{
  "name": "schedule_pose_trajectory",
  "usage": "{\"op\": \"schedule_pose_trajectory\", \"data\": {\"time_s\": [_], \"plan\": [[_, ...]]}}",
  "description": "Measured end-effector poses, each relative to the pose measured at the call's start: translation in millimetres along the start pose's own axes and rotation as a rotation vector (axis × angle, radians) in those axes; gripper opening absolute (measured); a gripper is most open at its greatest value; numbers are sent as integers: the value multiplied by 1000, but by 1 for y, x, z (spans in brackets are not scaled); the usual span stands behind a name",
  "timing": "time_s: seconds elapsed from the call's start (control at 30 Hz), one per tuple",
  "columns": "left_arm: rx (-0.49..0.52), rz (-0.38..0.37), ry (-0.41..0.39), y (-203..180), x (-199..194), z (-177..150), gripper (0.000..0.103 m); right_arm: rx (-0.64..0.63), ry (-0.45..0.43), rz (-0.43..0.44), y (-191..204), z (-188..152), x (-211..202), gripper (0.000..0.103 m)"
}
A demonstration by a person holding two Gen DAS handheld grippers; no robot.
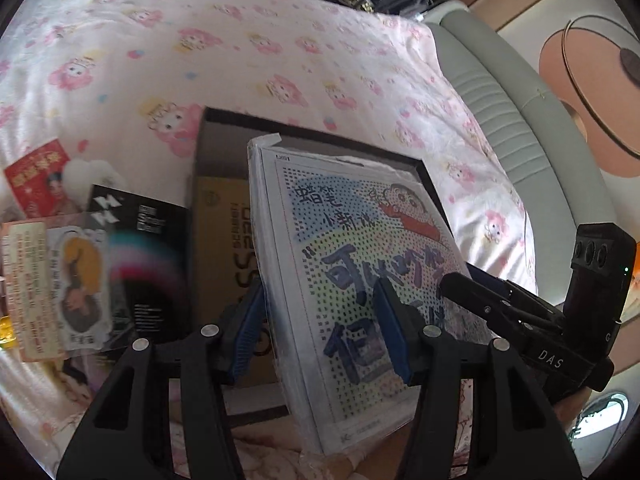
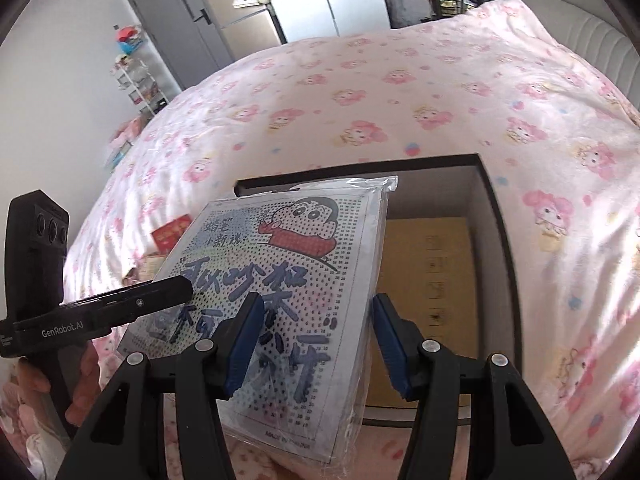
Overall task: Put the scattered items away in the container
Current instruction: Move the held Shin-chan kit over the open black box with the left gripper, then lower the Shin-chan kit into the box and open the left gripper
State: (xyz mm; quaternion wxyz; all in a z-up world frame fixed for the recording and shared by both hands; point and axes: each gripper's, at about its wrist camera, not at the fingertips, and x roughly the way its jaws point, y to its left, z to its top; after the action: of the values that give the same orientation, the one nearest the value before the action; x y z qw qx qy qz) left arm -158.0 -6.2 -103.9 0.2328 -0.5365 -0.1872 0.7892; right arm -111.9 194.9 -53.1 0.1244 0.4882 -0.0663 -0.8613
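Holding the load between both grippers, I start with the bed (image 1: 280,60): a soft, puffy quilt in pale pink with a cartoon print, filling the upper half of both views.

On it sits the container, a dark rigid cardboard box (image 2: 496,208) with an open top. A flat tan carton (image 1: 224,240) lies on its floor.

Over the left part of that opening, as the right wrist view shows it, hangs the kit packet (image 1: 360,260). It is a thick, stiff board sealed in crinkly clear plastic, with a dotted cartoon face and bold blue characters. Its long axis runs away from me towards the top of the frame, roughly along the box's long side, and it sits tilted rather than flat.

My left gripper (image 1: 322,328) pinches its near left edge at a middling spread, one ribbed blue pad on the face. My right gripper (image 2: 308,340) looks clamped on the near right edge likewise.

Left of the box, still loose, lie a glossy black card box (image 1: 144,248), a photo card (image 1: 76,276) and a red envelope (image 1: 36,176).
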Motion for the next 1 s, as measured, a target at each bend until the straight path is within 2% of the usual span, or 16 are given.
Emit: {"op": "schedule_pose_trajectory", "data": {"time_s": [0.17,0.27,0.37,0.47,0.57,0.67,0.7,0.77,0.83,1.0], "plan": [[-4,59,88,-6,40,-8,58,14,78,-55,-35,-8,34,52],[-10,86,119,-5,43,-9,56,52,122,-30,-46,-12,50,52],[32,143,139,-11,46,-11,56,59,144,-26,-49,-12,63,52],[47,167,160,-15,47,-12,56,93,177,-2,-57,-11,77,52],[67,203,146,-22,42,-14,57,106,178,30,-62,-11,77,52],[118,311,79,-33,31,-17,57,91,157,23,-60,-12,70,52],[128,324,61,-35,27,-18,57,78,142,12,-59,-12,67,52],[129,293,52,-37,24,-19,57,57,114,-3,-57,-11,62,52],[131,254,76,-40,29,-21,56,53,110,-19,-56,-10,63,52],[158,237,144,-47,54,-29,53,58,183,-46,-56,-12,81,52]]}}
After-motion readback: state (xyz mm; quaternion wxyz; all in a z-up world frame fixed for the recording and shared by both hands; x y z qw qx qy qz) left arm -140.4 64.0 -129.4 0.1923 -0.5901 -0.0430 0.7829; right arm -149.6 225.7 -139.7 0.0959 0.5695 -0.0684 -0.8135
